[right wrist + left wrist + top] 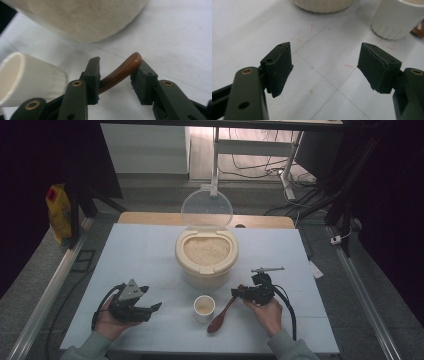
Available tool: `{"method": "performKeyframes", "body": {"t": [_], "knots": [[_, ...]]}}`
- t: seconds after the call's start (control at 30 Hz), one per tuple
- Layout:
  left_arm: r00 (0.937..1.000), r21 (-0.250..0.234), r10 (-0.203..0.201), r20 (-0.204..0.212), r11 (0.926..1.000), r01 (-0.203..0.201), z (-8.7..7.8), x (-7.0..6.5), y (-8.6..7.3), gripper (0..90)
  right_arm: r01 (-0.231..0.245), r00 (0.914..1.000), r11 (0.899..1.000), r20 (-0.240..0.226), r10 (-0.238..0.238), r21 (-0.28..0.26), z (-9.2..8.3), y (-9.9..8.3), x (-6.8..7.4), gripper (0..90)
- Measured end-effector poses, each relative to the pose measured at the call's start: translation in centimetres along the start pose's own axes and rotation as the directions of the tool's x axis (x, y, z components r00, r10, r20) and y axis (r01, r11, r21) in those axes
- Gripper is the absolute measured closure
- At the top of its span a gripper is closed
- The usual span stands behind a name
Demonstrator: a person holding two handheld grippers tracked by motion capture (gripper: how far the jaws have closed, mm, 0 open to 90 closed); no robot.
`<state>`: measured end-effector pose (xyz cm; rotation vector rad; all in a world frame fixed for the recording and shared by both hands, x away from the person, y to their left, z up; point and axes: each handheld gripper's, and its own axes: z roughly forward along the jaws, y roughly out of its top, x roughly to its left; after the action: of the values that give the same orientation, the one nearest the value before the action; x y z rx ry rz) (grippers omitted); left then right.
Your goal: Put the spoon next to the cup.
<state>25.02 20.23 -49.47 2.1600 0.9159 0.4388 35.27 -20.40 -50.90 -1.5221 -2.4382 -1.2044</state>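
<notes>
While jaws gape, spoon [122, 71] sits loosely between.

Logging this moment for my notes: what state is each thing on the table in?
Rice container: lid open and upright, filled with rice.
Cup: upright, holds some rice.
Wooden spoon: lying beside the cup, handle end between the right gripper's jaws.
Left gripper: open, empty.
Right gripper: open, pads off the handle.

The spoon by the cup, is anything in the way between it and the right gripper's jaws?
No. The spoon handle already lies between the jaws of the right gripper, which stand a little apart around it. The white cup sits just beside the spoon, and the rice container stands behind, neither blocking it.
</notes>
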Motion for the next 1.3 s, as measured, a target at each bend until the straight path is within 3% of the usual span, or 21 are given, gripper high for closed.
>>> {"method": "performKeyframes", "body": {"t": [0.1,0.33,0.53,0.77,0.9,1.03,1.3], "knots": [[1.0,0.0,0.0,0.0,1.0,0.0,0.0,0.0,0.0,27.1,0.009,0.9999,1.0,0.014,-0.009,-0.004,0.2,-0.1,-0.1,56.7],[1.0,0.001,-0.001,-0.001,1.0,0.001,0.0,0.0,0.0,27.1,0.061,0.9928,0.997,0.106,-0.057,-0.036,0.3,-0.1,0.1,44.4],[1.0,-0.001,-0.003,-0.002,1.0,0.003,0.0,0.0,-0.1,27.1,0.073,0.9919,0.995,0.109,-0.066,-0.067,-0.2,-0.1,-0.2,43.0],[1.0,-0.004,-0.006,-0.002,1.0,0.006,-0.1,-0.1,-0.1,27.0,0.088,0.9922,0.99,0.098,-0.077,-0.114,-2.3,-0.6,-0.9,43.0],[0.9999,-0.005,-0.01,-0.003,0.9999,0.01,-0.2,-0.1,-0.2,26.8,0.141,0.988,0.979,0.083,-0.13,-0.146,-3.8,-1.5,-1.2,43.0],[0.9998,-0.01,-0.02,-0.002,0.9998,0.02,-0.3,-0.2,-0.3,26.7,0.206,0.9766,0.963,0.097,-0.192,-0.172,-5.3,-2.5,-1.5,43.0],[0.9992,-0.025,-0.038,-0.007,0.999,0.038,-0.8,-0.2,-0.8,26.6,0.28,0.9589,0.935,0.108,-0.262,-0.218,-7.5,-4.2,-2.0,42.9]]}}
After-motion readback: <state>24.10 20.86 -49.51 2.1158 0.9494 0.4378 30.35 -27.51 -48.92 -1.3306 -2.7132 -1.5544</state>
